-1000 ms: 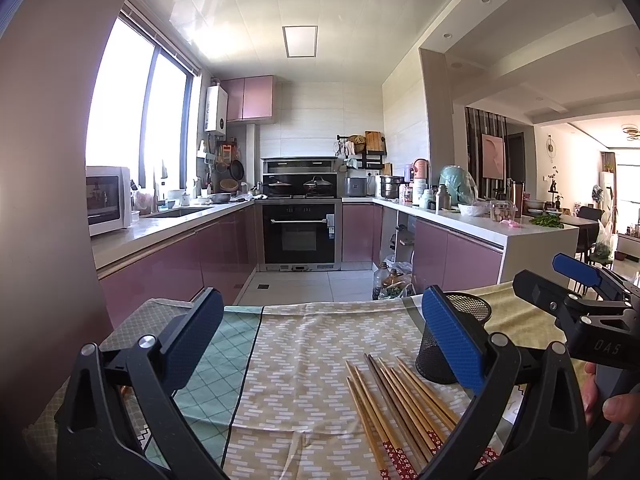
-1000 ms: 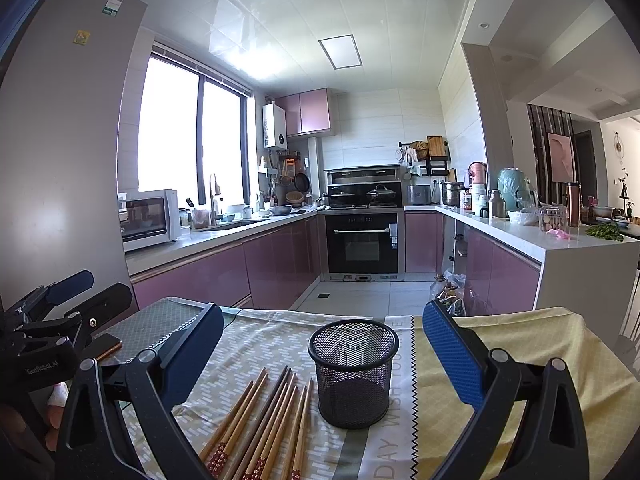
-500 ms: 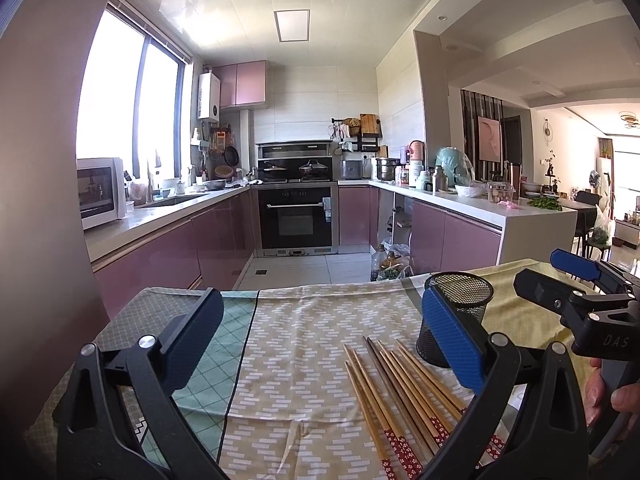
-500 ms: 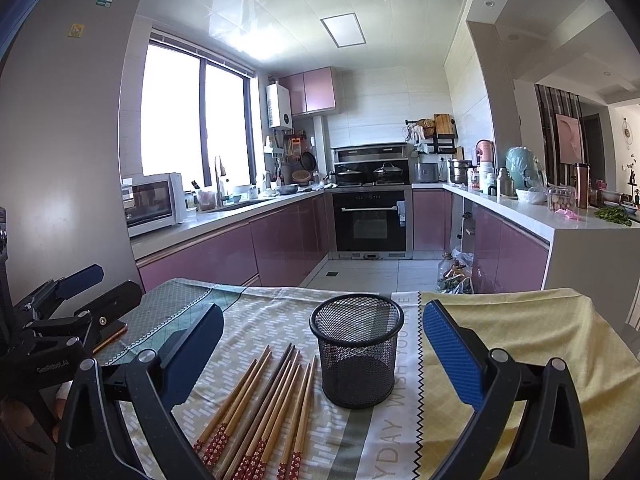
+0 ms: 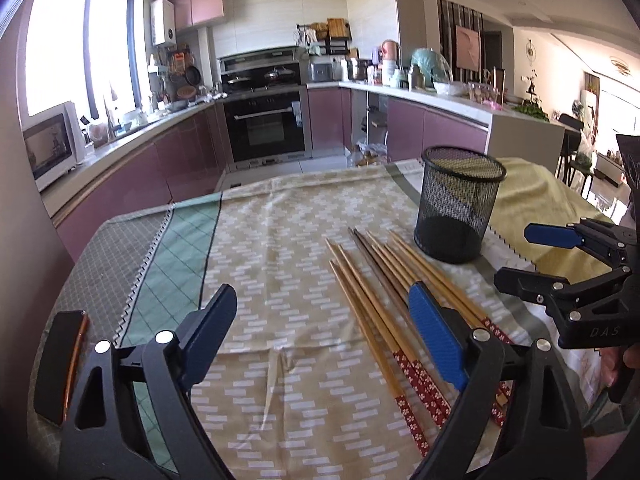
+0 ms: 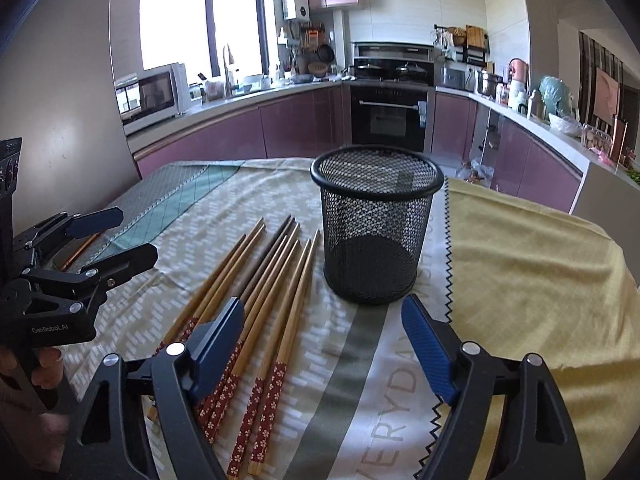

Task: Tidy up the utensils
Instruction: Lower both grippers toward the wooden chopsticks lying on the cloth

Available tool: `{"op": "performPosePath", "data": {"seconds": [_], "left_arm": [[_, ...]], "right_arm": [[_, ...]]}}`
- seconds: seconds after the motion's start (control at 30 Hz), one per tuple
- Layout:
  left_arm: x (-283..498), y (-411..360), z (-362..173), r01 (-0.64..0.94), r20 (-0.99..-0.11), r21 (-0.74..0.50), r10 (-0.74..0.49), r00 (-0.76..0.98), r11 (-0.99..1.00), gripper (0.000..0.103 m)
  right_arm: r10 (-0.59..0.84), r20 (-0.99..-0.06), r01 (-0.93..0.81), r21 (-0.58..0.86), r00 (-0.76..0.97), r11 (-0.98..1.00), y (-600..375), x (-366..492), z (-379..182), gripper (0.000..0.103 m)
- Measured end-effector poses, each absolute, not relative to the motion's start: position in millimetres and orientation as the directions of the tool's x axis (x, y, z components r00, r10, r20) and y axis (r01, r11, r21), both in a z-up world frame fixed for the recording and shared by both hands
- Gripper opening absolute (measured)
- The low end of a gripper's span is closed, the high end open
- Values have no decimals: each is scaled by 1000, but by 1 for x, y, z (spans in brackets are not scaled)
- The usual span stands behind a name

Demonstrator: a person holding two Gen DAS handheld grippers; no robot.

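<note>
Several wooden chopsticks with red flowered ends lie side by side on the cloth; they also show in the right wrist view. A black mesh cup stands upright and empty just right of them, and shows in the right wrist view. My left gripper is open and empty above the cloth, left of the chopstick ends. My right gripper is open and empty in front of the cup. Each gripper shows in the other's view: the right one, the left one.
A patterned tablecloth covers the table, with a yellow cloth on the right. A dark phone-like slab with a copper pen lies at the left edge. Kitchen counters and an oven lie beyond the far edge.
Both cameras have tilted down towards the table and moved closer. The chopsticks and cup now fill more of each view. Both grippers stay open.
</note>
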State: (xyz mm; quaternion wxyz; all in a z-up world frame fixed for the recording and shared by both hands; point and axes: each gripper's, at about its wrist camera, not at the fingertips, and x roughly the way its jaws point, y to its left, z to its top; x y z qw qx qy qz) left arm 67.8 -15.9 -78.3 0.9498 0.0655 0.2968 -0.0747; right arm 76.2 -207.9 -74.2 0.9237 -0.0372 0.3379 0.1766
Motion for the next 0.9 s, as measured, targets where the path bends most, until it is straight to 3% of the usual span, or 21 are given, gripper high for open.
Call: {"op": "performPosePath", "data": {"seconds": [0.23, 0.5, 0.77, 0.9], "left_arm": [[95, -26, -115, 240, -701, 69, -124, 702, 968, 69], [103, -28, -129, 276, -760, 41, -150, 633, 960, 61], [113, -31, -133, 289, -788, 36, -151, 597, 957, 56], [123, -31, -131, 297, -796, 11, -171, 580, 955, 42]], "right_arm": [[301, -728, -375, 65, 616, 925, -198, 92, -94, 52], [297, -768, -369, 85, 567, 925, -199, 104, -103, 34], [279, -787, -379, 63, 550, 923, -192, 113, -104, 33], [269, -794, -398, 37, 545, 916, -178, 122, -105, 33]]}}
